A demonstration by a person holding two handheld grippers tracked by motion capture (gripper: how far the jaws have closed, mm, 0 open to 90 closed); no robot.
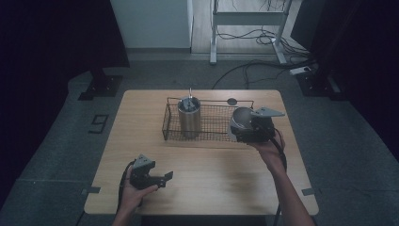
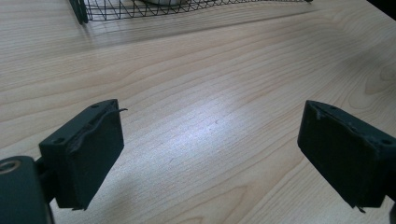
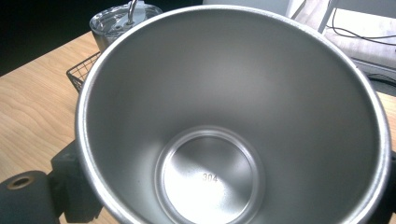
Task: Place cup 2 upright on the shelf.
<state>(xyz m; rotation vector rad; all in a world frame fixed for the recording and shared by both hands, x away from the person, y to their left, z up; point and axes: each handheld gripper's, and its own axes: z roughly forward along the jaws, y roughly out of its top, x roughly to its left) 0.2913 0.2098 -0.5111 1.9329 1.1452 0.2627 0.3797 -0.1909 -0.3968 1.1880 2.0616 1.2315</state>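
Steel cups number two on this tabletop (image 1: 202,160). One open steel cup (image 1: 241,120) is held by the right tool (image 1: 254,127) near the right edge, at the right end of a single wire basket (image 1: 211,123) that sits toward the far edge. Seen from the right gripper view, this cup (image 3: 233,116) is a plain brushed-metal vessel with a rolled rim, walls that narrow toward a round flat base, and the number 304 stamped at the bottom. It holds nothing. The right tool's jaws sit outside the cup's wall and grip it, with one jaw visible at lower left in that view.

A second, taller steel tumbler (image 1: 189,115) stands upright inside the basket's left part, with a lid and a thin upright piece on top.

Near the front-left corner, the left tool (image 1: 162,179) rests low over bare wood, its two black jaws spread wide apart and holding nothing.

A small dark disc (image 1: 232,101) lies by the far edge, behind the basket.
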